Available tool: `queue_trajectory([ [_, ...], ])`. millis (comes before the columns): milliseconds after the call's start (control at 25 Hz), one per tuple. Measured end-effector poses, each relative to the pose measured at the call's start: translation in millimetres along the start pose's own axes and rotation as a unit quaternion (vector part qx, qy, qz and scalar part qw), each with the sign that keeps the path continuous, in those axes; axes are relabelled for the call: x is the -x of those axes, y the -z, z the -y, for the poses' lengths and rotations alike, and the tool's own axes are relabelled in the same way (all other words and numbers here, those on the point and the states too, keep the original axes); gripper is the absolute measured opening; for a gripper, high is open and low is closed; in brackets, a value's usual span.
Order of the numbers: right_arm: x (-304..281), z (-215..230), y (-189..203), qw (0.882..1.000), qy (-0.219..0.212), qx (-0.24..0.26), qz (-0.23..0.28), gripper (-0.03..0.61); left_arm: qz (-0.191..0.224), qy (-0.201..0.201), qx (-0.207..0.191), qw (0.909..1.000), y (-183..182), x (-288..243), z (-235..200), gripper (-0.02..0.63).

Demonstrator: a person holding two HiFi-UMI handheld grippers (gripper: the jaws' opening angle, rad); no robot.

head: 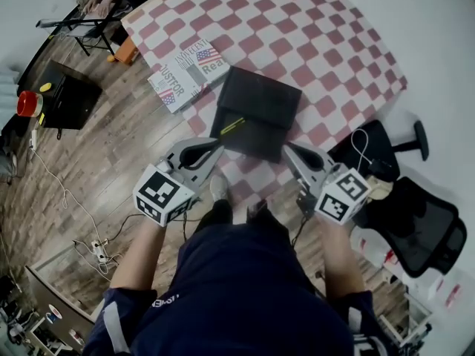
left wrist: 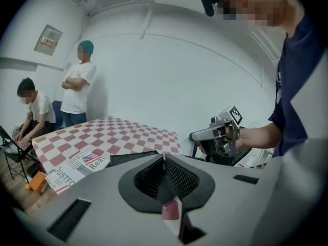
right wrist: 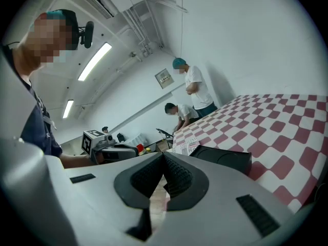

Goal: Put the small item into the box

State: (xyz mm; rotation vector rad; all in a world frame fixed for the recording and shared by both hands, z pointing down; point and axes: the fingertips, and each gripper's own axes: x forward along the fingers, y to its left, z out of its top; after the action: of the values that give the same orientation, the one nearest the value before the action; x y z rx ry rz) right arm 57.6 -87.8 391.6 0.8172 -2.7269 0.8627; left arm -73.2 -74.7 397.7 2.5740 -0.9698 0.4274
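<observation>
A flag-printed paper [head: 185, 69] lies on the red-and-white checked cloth [head: 297, 43], touching the left side of the black box [head: 263, 102]. The left gripper [head: 217, 148], by the box's near left corner, is clenched on nothing. A slim yellow-green item [head: 232, 127] rests near the box's left edge, in or on it I cannot tell, and the right gripper [head: 288, 149] is likewise closed and empty.

Box [head: 256, 110] on the cloth's [head: 312, 35] near edge, newspaper [head: 185, 73] just left.
</observation>
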Motion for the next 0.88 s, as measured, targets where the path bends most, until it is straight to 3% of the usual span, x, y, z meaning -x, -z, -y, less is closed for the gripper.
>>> queue_trajectory([
  [280,-2,-22,-21,0.999,0.004,0.039,0.012,0.017,0.053,0.024,0.028,0.9979,-24,16,-2,0.033],
  [600,-8,-30,-27,0.998,0.007,0.058,0.010,0.017,0.059,0.052,0.021,0.9967,-33,10,5,0.031],
  [880,-11,-33,-31,0.997,0.014,0.078,0.011,0.017,0.058,0.052,0.014,0.9968,-38,8,3,0.031],
])
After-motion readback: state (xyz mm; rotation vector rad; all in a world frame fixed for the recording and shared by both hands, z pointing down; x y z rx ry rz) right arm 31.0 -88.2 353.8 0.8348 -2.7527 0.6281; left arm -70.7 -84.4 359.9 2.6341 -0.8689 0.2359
